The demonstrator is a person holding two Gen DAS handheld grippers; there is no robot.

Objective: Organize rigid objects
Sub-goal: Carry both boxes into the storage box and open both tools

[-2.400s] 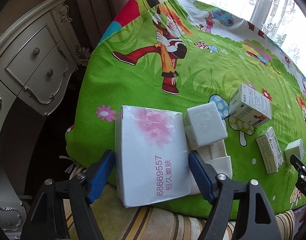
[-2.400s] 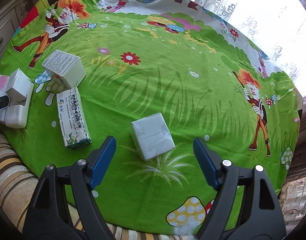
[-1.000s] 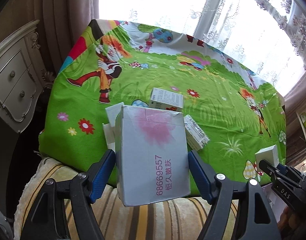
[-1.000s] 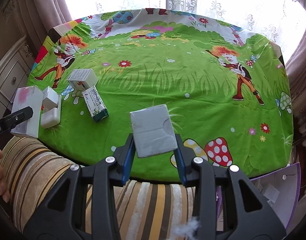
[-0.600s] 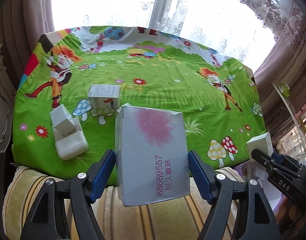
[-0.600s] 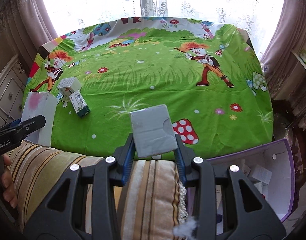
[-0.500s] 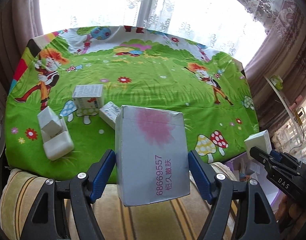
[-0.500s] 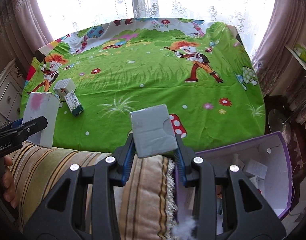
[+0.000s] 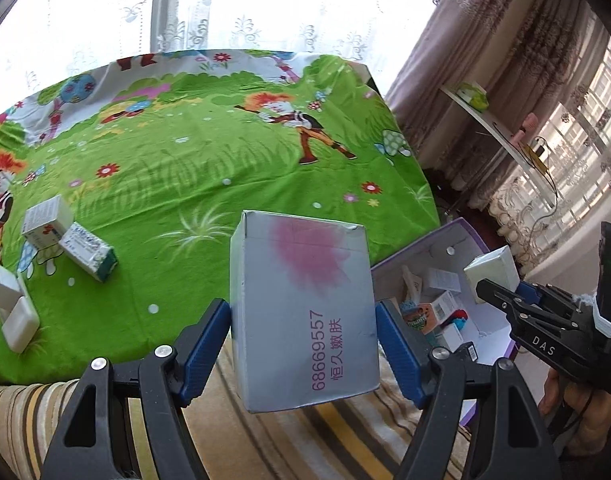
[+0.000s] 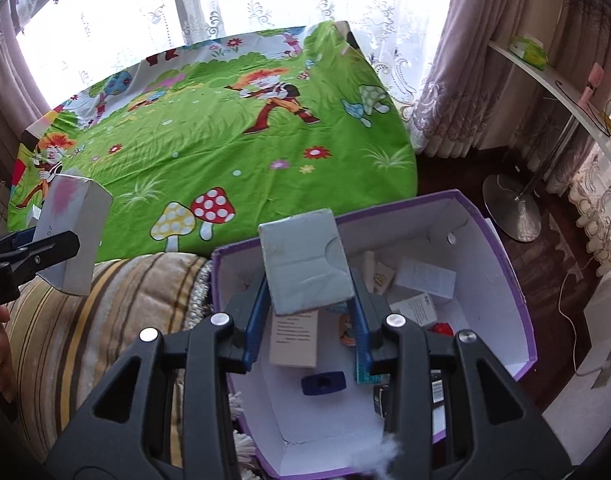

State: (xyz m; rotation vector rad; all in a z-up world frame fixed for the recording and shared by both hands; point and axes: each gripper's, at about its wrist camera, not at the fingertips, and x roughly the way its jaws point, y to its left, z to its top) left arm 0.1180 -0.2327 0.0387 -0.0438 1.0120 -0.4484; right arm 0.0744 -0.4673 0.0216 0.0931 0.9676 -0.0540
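Note:
My left gripper is shut on a large white carton with a pink blot and printed digits, held over the striped cushion at the bed's near edge. In the right wrist view that carton hangs at the far left. My right gripper is shut on a small grey-white box above the purple bin, which holds several small boxes. The left wrist view catches the right gripper with its small box over the purple bin.
On the green cartoon bedspread lie two printed cartons and two white boxes at the left. A striped cushion runs along the bed's near side. A white shelf and a round stand base are at the right.
Both grippers have swung to the right, away from the bed's left side, each keeping its box. The purple bin has come fully under the right gripper and into the left wrist view.

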